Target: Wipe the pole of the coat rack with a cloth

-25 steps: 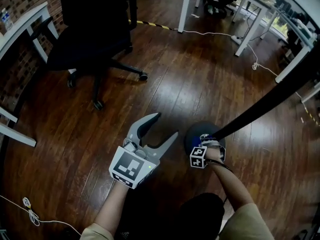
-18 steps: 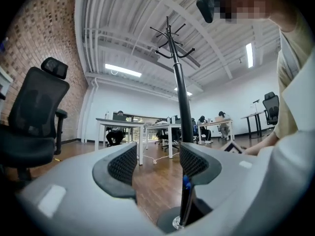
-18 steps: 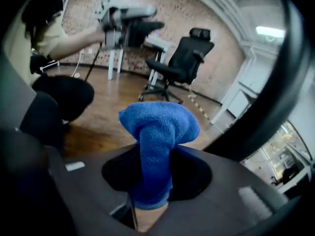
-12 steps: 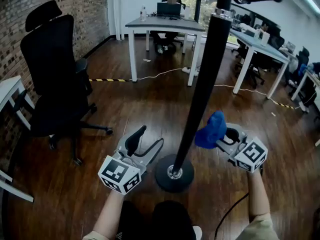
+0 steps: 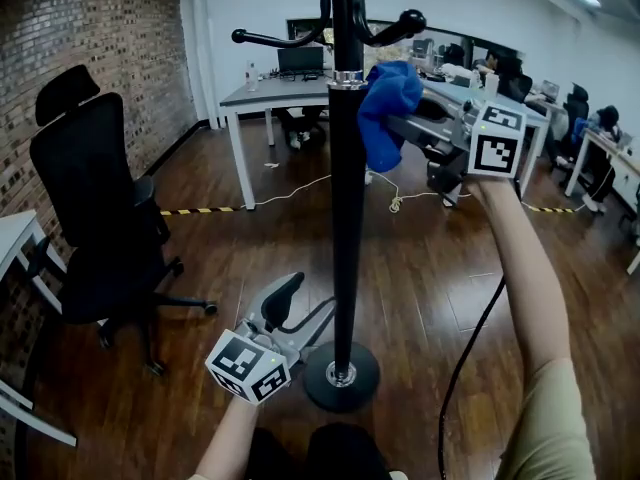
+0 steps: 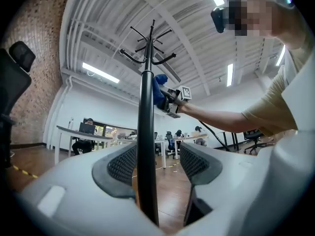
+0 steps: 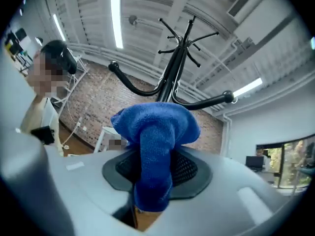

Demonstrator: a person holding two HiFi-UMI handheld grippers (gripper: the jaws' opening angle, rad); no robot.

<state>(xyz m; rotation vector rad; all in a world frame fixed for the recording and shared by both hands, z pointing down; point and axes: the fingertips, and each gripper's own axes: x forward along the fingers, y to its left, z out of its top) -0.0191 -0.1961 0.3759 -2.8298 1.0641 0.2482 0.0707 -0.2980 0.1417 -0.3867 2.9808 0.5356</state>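
Observation:
The black coat rack pole [image 5: 346, 218] rises from a round base [image 5: 340, 376] on the wood floor. High up, just under the hooks, a blue cloth [image 5: 387, 106] hangs against the pole's right side, and my right gripper [image 5: 398, 118] is shut on it. The same cloth [image 7: 155, 146] fills the right gripper view between the pads, with the rack's hooks [image 7: 182, 73] behind it. My left gripper [image 5: 308, 303] is low, near the base and open. In the left gripper view the pole [image 6: 146, 146] stands between the open jaws of the left gripper [image 6: 155, 163], close to the left pad.
A black office chair [image 5: 90, 198] stands to the left by the brick wall. White desks [image 5: 280, 93] with monitors and seated people fill the back. A cable [image 5: 300, 190] and striped tape [image 5: 200, 210] lie on the floor behind the pole. A desk edge [image 5: 15, 230] juts in at far left.
My right gripper has risen with the blue cloth from near the base to the top of the pole. The head view has tilted up. The left gripper stays low by the base.

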